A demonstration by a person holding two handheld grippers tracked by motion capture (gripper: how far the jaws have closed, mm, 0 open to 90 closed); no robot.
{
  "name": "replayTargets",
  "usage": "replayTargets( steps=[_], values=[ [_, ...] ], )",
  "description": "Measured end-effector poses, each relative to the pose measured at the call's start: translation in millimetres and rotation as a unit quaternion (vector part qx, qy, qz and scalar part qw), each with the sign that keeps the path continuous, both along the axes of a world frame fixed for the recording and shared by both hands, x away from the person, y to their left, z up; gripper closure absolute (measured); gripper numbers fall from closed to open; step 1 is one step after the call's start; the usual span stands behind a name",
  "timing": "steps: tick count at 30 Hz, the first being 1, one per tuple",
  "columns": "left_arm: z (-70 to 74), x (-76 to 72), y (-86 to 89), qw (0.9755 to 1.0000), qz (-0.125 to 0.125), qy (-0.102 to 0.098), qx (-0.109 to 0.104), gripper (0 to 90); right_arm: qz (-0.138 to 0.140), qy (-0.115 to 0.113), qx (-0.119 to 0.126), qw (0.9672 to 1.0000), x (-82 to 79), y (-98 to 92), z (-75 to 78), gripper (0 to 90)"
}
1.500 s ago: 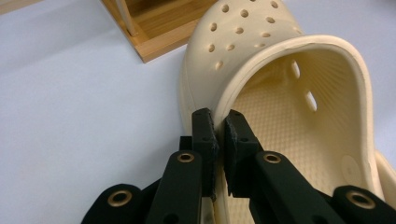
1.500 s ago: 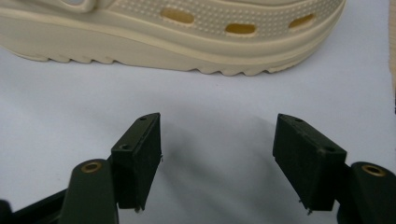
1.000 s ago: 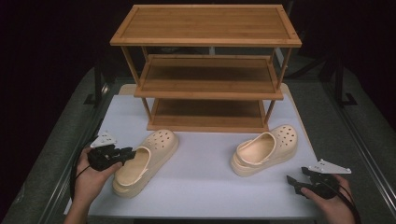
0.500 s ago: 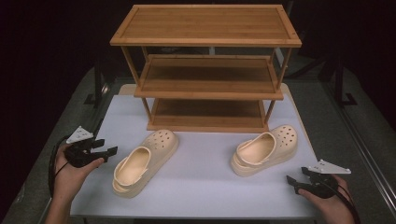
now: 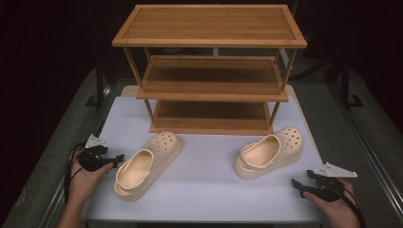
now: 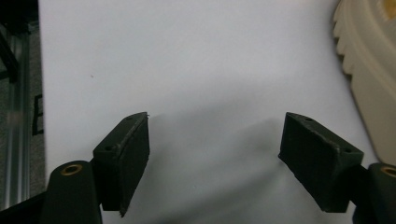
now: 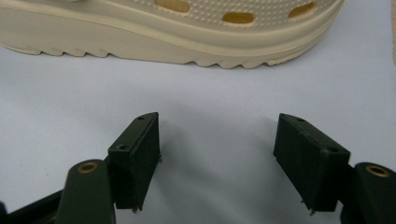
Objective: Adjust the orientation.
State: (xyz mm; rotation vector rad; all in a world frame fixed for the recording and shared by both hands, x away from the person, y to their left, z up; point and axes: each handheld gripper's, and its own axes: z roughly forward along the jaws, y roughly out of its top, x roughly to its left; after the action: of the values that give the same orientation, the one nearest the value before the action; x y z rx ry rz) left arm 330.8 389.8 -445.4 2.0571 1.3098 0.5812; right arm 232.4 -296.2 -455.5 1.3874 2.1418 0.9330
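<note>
Both clogs (image 5: 148,164) (image 5: 269,152) sit on the worktop (image 5: 204,190) before the rack (image 5: 211,71). Foam, so probably light and squishy; pinch a sidewall. Your left tongs (image 5: 111,160) just opened, empty; right tongs (image 5: 298,185) spread too.

high overhead view, two close tabletop (image 5: 204,190) views

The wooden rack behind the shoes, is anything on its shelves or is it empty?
Empty. The rack shows bare wood on every shelf, while both clogs, left and right, lie on the white table in front.
</note>
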Motion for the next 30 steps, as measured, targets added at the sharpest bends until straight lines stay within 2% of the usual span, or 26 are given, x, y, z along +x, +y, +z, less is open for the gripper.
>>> replayTargets(
  steps=[4, 13, 15, 17, 19, 30],
  values=[
    [-2.4, -1.3, 3.6, 0.9999, 0.000, -0.005, -0.013, 21.4, -0.001, 0.001, 0.000, 1.0000, 0.1, 0.1, 0.3, 30.4],
    [-2.9, -1.4, 3.2, 0.9999, 0.000, -0.005, -0.013, 21.1, 0.000, 0.003, 0.000, 1.0000, 0.6, -0.3, 1.3, 31.6],
    [-2.8, -1.3, 3.3, 0.9999, 0.000, -0.004, -0.013, 21.1, -0.003, -0.001, -0.008, 1.0000, 0.7, 0.7, 3.5, 38.8],
    [-3.0, -1.4, 3.1, 0.9999, 0.001, -0.004, -0.013, 21.1, -0.007, -0.003, -0.015, 0.9999, 1.0, 1.3, 4.9, 38.6],
    [-3.0, -1.5, 3.1, 0.9999, 0.001, -0.005, -0.013, 21.1, -0.009, -0.008, -0.009, 0.9999, 1.7, 0.8, 7.9, 42.0],
    [-3.1, -1.5, 3.1, 0.9999, 0.001, -0.004, -0.013, 21.2, -0.019, -0.026, 0.012, 0.9994, 18.6, -7.8, 31.9, 42.0]
  ],
)
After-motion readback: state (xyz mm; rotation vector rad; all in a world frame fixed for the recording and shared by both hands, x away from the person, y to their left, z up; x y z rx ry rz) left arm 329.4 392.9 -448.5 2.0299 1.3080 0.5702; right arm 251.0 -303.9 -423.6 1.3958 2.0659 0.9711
